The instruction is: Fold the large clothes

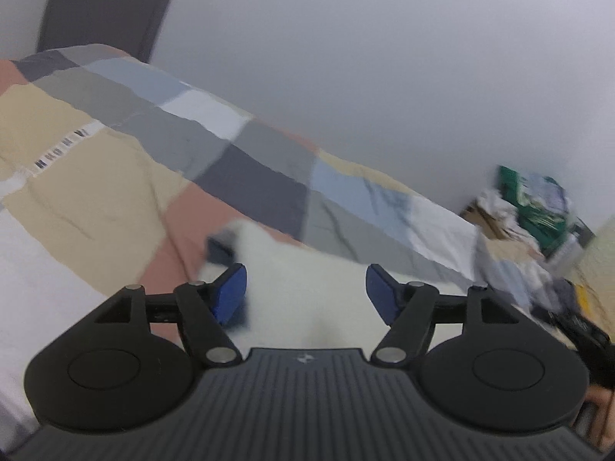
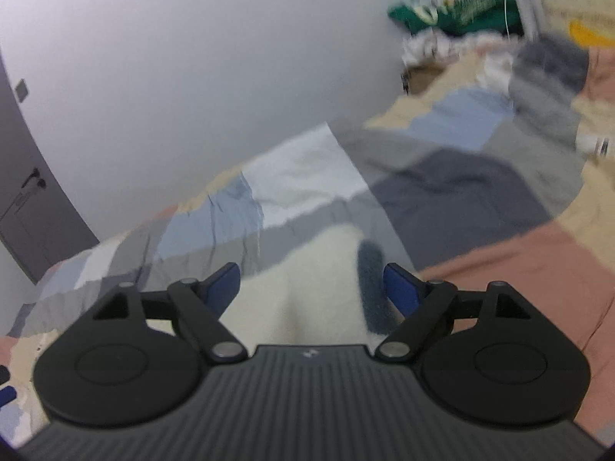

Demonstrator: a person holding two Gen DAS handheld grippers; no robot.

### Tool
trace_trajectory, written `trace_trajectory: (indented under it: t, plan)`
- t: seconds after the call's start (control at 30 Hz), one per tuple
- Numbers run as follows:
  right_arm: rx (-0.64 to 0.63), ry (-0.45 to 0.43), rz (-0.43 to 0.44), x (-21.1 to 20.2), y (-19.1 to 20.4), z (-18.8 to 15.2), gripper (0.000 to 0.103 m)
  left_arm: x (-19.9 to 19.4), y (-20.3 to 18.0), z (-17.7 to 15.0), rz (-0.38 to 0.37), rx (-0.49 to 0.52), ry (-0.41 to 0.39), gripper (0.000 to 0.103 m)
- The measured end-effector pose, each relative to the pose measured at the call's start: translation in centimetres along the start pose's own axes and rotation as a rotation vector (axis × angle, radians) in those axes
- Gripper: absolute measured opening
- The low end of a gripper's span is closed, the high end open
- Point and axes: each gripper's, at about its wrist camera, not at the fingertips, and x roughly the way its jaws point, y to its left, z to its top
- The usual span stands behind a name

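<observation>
A cream fleece garment (image 1: 303, 292) with a dark trim lies on the patchwork bed. In the left wrist view my left gripper (image 1: 305, 294) is open, its blue fingertips (image 1: 230, 294) spread over the cream fabric, holding nothing. In the right wrist view the same garment (image 2: 307, 280) shows with a dark grey fuzzy trim (image 2: 371, 288) by the right finger. My right gripper (image 2: 311, 288) is open over it and holds nothing. Both views are blurred by motion.
The patchwork bedcover (image 1: 115, 153) of beige, grey, blue and pink patches spans the bed (image 2: 499, 261). A grey wall runs behind it. A pile of clothes and a green bag (image 1: 538, 207) sits at the far corner (image 2: 461, 4). A dark door (image 2: 23, 199) stands far left.
</observation>
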Motion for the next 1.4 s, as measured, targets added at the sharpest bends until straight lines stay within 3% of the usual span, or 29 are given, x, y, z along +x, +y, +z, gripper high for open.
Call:
trace_trajectory:
  t: [0.17,0.4,0.53,0.63,0.77,1.13,1.27,1.4]
  plan:
    - [-0.146,-0.047,0.097,-2.6,3.0,-0.9,0.083,-0.6,-1.9,-2.9,-0.075,-0.032,0.078,0.082]
    - [-0.295,0.06,0.216,-2.0,7.0,-4.1,0.083,1.7,-3.0,-6.1,-0.108,-0.124,0.207,0.083]
    - [-0.302,0.136,0.23,-0.7,7.7,-5.1,0.083,3.8,-1.4,-7.4,-0.088,-0.232,0.3,0.085]
    - [-0.264,0.193,0.224,0.2,7.5,-5.8,0.083,5.4,0.7,-8.4,-0.097,-0.391,0.347,0.087]
    - [-0.21,0.227,0.229,0.4,6.9,-6.5,0.082,8.0,2.7,-8.9,-0.142,-0.529,0.36,0.094]
    - [-0.13,0.238,0.242,0.3,6.4,-6.5,0.083,10.5,6.8,-9.4,-0.221,-0.829,0.224,0.093]
    - [-0.044,0.248,0.296,-1.1,6.4,-6.2,0.085,10.8,7.5,-9.7,-0.184,-0.839,0.221,0.072]
    - [0.056,0.294,0.383,-2.4,6.5,-6.8,0.085,10.3,6.6,-9.1,-0.145,-0.765,0.208,0.056]
